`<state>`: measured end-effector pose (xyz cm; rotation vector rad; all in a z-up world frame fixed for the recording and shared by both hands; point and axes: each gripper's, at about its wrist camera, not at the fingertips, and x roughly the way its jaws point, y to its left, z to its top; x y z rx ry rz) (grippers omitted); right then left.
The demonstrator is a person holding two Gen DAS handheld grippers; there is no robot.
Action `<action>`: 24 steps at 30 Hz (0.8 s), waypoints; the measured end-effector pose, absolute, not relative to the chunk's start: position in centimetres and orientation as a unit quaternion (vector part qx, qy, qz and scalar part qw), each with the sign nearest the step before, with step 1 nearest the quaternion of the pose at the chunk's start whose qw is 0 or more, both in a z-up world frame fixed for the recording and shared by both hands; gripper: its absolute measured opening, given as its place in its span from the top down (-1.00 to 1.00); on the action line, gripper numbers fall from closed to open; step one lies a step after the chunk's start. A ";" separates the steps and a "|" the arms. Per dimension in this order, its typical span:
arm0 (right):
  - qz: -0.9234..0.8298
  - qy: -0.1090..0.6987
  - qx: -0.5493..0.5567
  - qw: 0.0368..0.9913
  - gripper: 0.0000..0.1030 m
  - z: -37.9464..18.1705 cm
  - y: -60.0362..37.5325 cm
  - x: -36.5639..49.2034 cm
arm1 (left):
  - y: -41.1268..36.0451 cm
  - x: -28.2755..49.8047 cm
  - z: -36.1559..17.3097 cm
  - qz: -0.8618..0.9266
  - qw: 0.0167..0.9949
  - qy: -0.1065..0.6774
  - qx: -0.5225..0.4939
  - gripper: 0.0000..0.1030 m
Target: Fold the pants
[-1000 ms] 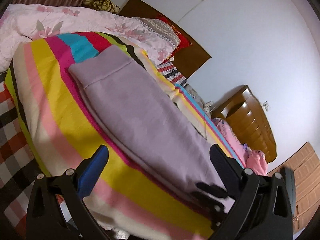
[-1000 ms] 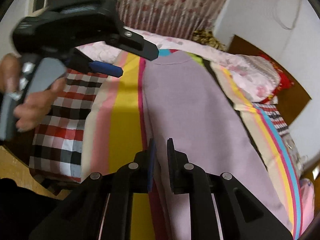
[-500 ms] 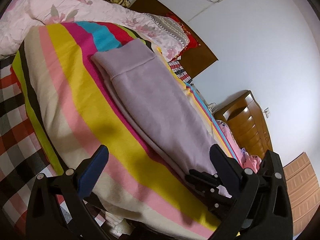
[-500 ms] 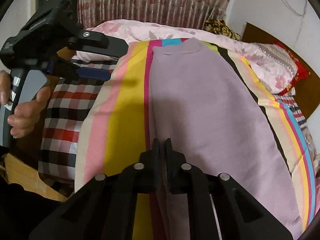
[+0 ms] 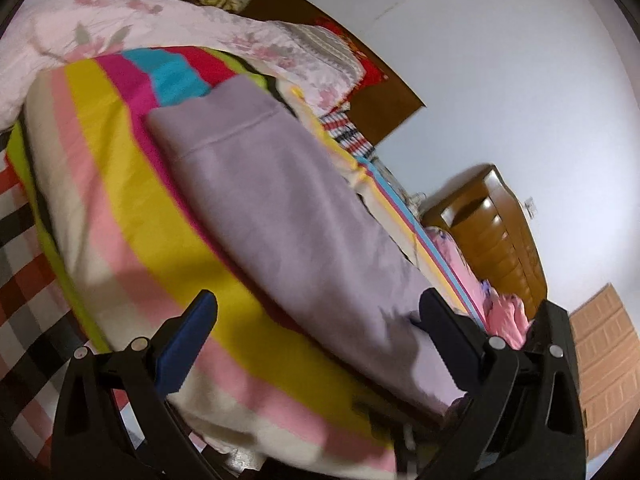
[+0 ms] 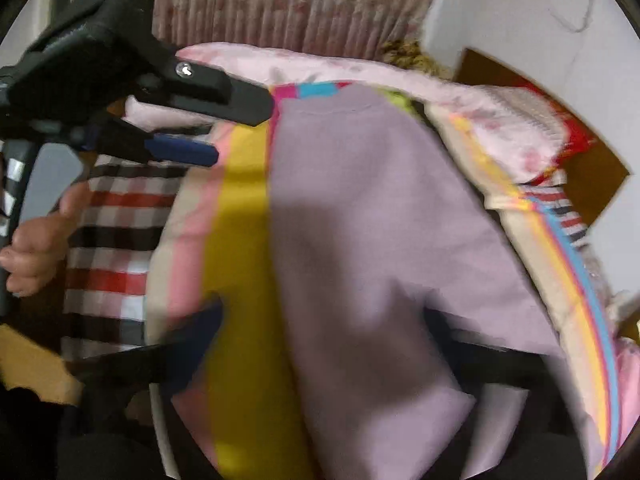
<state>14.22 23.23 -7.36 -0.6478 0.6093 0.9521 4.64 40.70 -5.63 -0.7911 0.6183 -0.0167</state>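
The lilac pants (image 5: pixel 280 200) lie folded lengthwise on a striped blanket (image 5: pixel 120 184), waistband at the far end. My left gripper (image 5: pixel 316 308) stands open over the blanket's near edge, its right finger beside the pants' near end, holding nothing. In the right wrist view the pants (image 6: pixel 380 208) run away from my right gripper (image 6: pixel 320 328), whose blurred jaws are opening wide, with the pants' near end lying between them and no pad pressing on it. The left gripper (image 6: pixel 238 133) shows there at upper left, open, held by a hand (image 6: pixel 36 248).
A pink floral quilt (image 5: pixel 160 28) and pillows lie at the head of the bed, by a wooden headboard (image 5: pixel 376 96). A checked sheet (image 6: pixel 112 248) hangs at the left. A wooden dresser (image 5: pixel 496 232) stands against the white wall at the right. Striped curtains (image 6: pixel 300 4) hang behind.
The right gripper's jaws, shut at the pants' near edge before, have sprung wide apart. The left gripper stays open and in much the same place.
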 end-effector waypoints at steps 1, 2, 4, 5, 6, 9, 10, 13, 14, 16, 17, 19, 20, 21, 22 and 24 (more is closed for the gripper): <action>0.457 0.287 -0.282 0.793 -0.82 -6.8 22.5 14.1 | 40.3 5.1 -5.4 -0.015 0.879 0.299 -0.372 -0.96; 0.459 0.294 -0.257 0.798 -0.65 -6.2 21.4 14.0 | 39.9 5.8 -5.1 -0.021 0.883 0.301 -0.359 -0.96; 0.445 0.298 -0.222 0.815 -0.56 -5.2 18.8 14.3 | 39.2 7.6 -4.6 -0.030 0.890 0.309 -0.333 -0.96; 0.441 0.302 -0.211 0.818 -0.56 -4.9 17.8 14.7 | 38.8 8.5 -4.5 -0.035 0.890 0.318 -0.326 -0.96; 0.433 0.308 -0.200 0.823 -0.56 -4.7 16.5 15.4 | 38.4 9.5 -4.4 -0.046 0.888 0.328 -0.318 -0.96; 0.404 0.354 -0.162 0.828 -0.56 -4.9 12.3 19.1 | 36.3 13.1 -4.4 -0.070 0.885 0.373 -0.269 -0.96; 0.393 0.396 -0.148 0.817 -0.56 -6.0 10.7 21.5 | 35.7 14.6 -4.9 -0.066 0.881 0.398 -0.248 -0.96; 0.318 0.434 -0.162 0.827 -0.58 -8.0 7.3 25.7 | 35.6 19.1 -7.1 -0.045 0.862 0.452 -0.223 -0.96; 0.331 0.427 -0.130 0.831 -0.56 -7.5 5.5 26.5 | 36.1 20.2 -7.2 -0.040 0.864 0.449 -0.224 -0.96; 0.241 0.434 -0.104 0.862 -0.60 -6.6 2.7 27.7 | 37.6 21.1 -6.8 -0.028 0.858 0.441 -0.263 -0.95; 0.208 0.434 -0.080 0.873 -0.61 -5.8 0.8 27.6 | 38.4 21.1 -6.3 -0.014 0.853 0.437 -0.285 -0.95; 0.246 0.407 -0.015 0.880 -0.63 -4.0 -2.5 25.8 | 38.2 20.3 -4.8 0.006 0.861 0.427 -0.275 -0.95; 0.258 0.386 0.001 0.886 -0.76 -3.1 -4.5 23.6 | 37.5 19.3 -3.7 0.002 0.874 0.414 -0.255 -0.96; 0.254 0.377 0.000 0.890 -0.78 -2.9 -5.5 22.2 | 36.7 18.2 -3.1 0.001 0.884 0.403 -0.237 -0.96; 0.250 0.372 -0.005 0.894 -0.78 -2.8 -6.6 20.6 | 36.0 17.3 -3.0 0.010 0.890 0.399 -0.219 -0.96; 0.235 0.377 -0.028 0.895 -0.78 -3.6 -8.7 17.5 | 35.2 16.7 -3.9 0.028 0.896 0.406 -0.179 -0.96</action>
